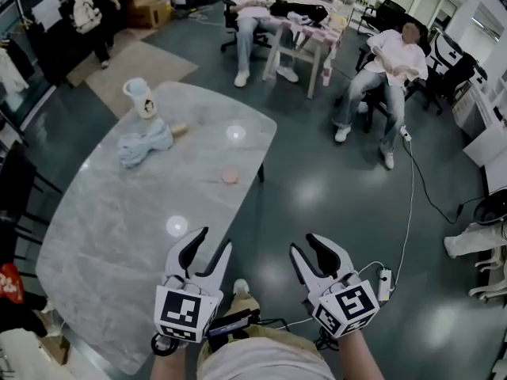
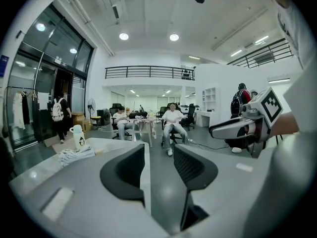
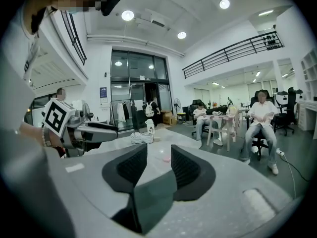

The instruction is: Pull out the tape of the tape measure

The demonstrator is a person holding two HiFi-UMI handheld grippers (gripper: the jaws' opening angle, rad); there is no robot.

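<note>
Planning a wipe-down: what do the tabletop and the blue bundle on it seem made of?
Tabletop: probably polished marble or a marble-look slab; pale veining, ceiling lights mirrored in it. Blue bundle: soft matte cloth, crumpled into folds.

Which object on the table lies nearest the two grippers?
The small pink disc, alone near the table's right edge; the white bottle and blue cloth sit farther away.

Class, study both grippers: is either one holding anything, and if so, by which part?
Nothing is held. The left gripper and the right gripper both have their jaws apart with nothing between them.
</note>
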